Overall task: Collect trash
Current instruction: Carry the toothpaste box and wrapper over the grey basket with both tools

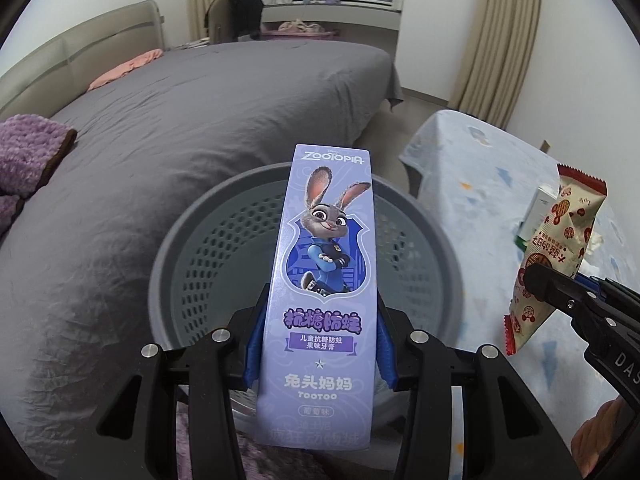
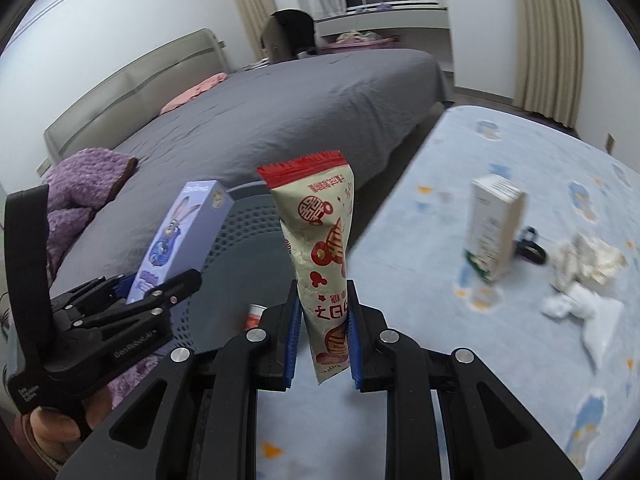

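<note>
My left gripper (image 1: 318,320) is shut on a purple Zootopia toothpaste box (image 1: 326,264) and holds it upright over the grey perforated trash basket (image 1: 200,248). My right gripper (image 2: 323,312) is shut on a beige and red snack wrapper (image 2: 322,240), held upright beside the basket (image 2: 236,232). The wrapper (image 1: 556,256) and right gripper (image 1: 560,292) also show at the right of the left wrist view. The box (image 2: 180,232) and left gripper (image 2: 160,284) show at the left of the right wrist view. A small red-and-white item (image 2: 255,316) lies in the basket.
A table with a light blue cloth (image 2: 460,160) carries a white and green carton (image 2: 494,228), crumpled tissues (image 2: 580,280) and a small black object (image 2: 530,246). A grey bed (image 1: 180,112) with a purple blanket (image 1: 28,152) lies behind the basket.
</note>
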Action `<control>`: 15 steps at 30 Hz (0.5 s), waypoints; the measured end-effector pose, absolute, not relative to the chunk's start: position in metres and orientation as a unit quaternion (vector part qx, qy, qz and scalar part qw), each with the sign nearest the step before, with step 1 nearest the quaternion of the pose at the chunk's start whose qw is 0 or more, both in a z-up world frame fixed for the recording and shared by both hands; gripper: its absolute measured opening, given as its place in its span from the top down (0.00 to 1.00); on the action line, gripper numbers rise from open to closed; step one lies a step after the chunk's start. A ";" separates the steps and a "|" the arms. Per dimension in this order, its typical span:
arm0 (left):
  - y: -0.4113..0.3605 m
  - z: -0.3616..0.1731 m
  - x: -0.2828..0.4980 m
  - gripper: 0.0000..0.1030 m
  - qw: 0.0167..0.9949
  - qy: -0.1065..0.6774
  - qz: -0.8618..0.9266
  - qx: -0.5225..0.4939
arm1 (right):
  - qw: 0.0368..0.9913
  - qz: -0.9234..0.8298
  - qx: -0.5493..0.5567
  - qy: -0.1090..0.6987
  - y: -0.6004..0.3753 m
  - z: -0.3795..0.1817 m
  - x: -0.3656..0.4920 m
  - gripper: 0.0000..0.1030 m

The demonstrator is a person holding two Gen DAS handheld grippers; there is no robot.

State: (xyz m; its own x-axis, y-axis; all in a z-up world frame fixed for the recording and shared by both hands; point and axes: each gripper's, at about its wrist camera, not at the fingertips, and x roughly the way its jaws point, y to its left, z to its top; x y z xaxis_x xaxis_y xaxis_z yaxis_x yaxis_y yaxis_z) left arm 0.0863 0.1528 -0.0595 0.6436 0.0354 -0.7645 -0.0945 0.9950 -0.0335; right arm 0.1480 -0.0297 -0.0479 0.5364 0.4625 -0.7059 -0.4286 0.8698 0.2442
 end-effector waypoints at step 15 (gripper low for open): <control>0.200 -0.072 0.099 0.57 0.897 0.434 0.068 -0.047 | 0.845 0.303 0.005 0.440 0.042 -0.067 0.181 0.80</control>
